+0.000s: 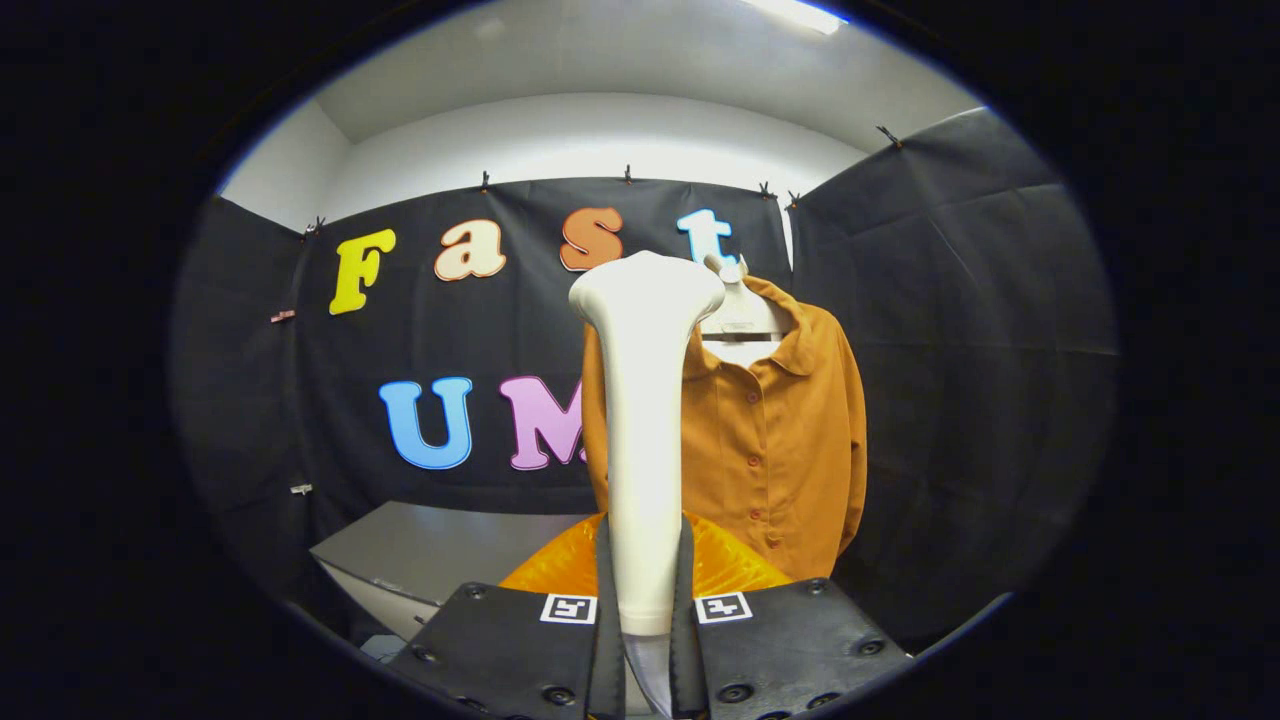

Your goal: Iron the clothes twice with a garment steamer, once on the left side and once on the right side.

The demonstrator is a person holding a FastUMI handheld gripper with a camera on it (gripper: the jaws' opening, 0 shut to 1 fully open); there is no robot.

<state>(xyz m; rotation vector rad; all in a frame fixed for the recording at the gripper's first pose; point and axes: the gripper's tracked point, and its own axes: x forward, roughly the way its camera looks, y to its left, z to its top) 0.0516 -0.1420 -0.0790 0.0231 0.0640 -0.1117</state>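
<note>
A white garment steamer (642,420) stands upright between my two black fingers (605,600), its wide head at the top. My gripper (645,590) is shut on its handle, both fingers pressing on the sides. Beyond it hangs an orange button-up shirt (775,440) on a white hanger (742,315) against the black wall. The steamer head is in front of the shirt's left shoulder and hides the shirt's left part. Whether the head touches the cloth I cannot tell.
An orange translucent thing (725,565) lies just ahead of the fingers, below the shirt. A grey table or box (440,550) stands lower left of the steamer. Black cloth walls (960,330) close the booth on both sides.
</note>
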